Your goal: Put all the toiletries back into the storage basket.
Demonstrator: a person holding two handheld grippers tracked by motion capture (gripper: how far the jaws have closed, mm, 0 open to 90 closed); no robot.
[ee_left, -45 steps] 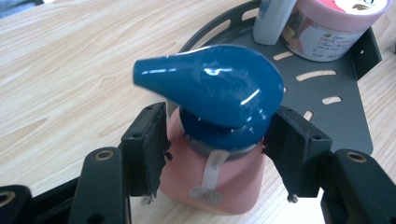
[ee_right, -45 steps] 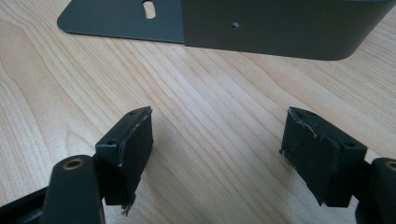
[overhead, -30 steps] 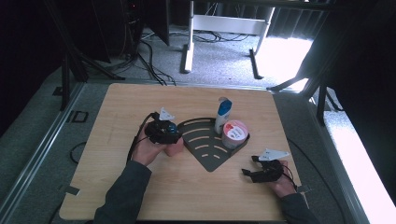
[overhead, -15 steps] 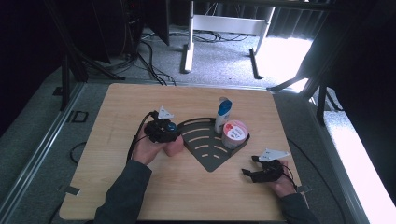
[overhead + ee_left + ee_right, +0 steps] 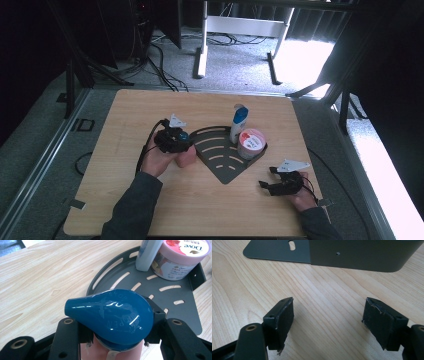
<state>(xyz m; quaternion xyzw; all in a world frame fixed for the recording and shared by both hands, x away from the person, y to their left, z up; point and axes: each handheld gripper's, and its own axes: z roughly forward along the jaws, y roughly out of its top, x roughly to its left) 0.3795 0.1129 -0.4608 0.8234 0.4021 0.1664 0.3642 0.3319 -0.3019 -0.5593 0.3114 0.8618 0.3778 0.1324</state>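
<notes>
My left gripper (image 5: pixel 176 142) stands just left of the dark grey corner tray (image 5: pixel 220 169). Its jaws have just been closing, and they now press on a pink bottle (image 5: pixel 186 158) with a glossy blue cap (image 5: pixel 112 315). In the left gripper view the cap sits between the two black jaws of the left gripper (image 5: pixel 115 323). My right gripper (image 5: pixel 266 185) rests low on the table at the front right, jaws pointing at the tray. In its own view the right gripper (image 5: pixel 329 315) is open over bare wood, with the tray's wall (image 5: pixel 352 252) beyond.
On the tray's far corner stand a white bottle (image 5: pixel 239 122) and a pink-lidded Dove jar (image 5: pixel 251 142); both also appear as the white bottle (image 5: pixel 148 255) and jar (image 5: pixel 180 257). The wooden table (image 5: pixel 125 115) ends near my forearms; dark floor and cables lie beyond.
</notes>
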